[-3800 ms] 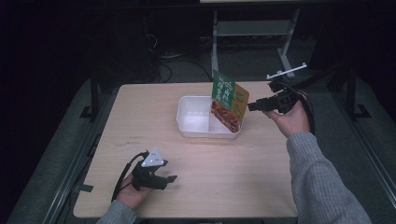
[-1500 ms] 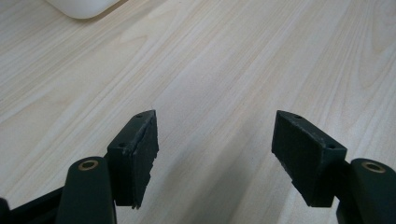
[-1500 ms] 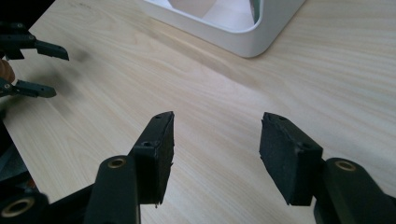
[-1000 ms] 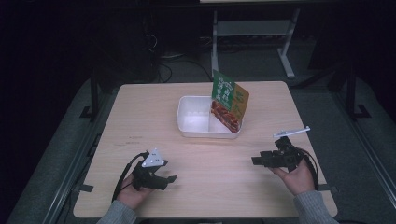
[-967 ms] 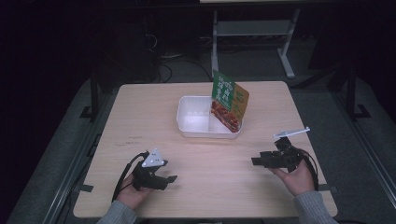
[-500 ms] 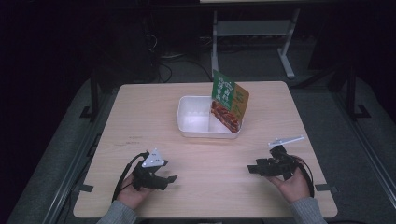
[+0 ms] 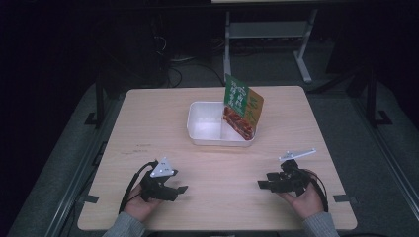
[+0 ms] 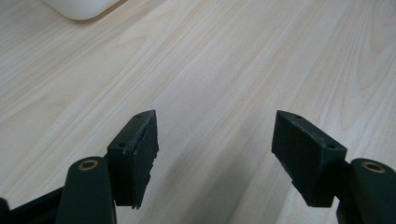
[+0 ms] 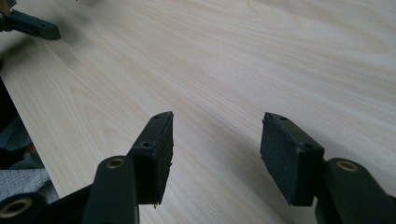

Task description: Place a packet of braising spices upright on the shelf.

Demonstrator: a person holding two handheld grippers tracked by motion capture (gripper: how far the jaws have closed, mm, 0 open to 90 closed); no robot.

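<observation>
A white rectangular tray (image 7: 202, 129) stands at the table's middle back. A green and orange food pouch (image 7: 242, 107) leans upright in its right end, touched by neither gripper. My left gripper (image 7: 179, 191) rests low at the front left of the table, pointing right. In the left gripper view it (image 8: 215, 140) is open over bare wood, with the tray's corner (image 8: 79, 7) far ahead. My right gripper (image 7: 264, 182) sits at the front right, pointing left. In the right gripper view it (image 9: 215, 140) is open with nothing between the jaws.
The light wooden table (image 7: 148, 123) has bare room around the tray and between the hands. The other gripper's jaw tip (image 9: 32, 25) shows far off in the right gripper view. A metal stand (image 7: 267, 34) and cables lie on the dark floor behind.
The right gripper has drawn back from the pouch at the tray to the front right of the table, easing a little left and nearer lately. The left gripper has stayed still.
</observation>
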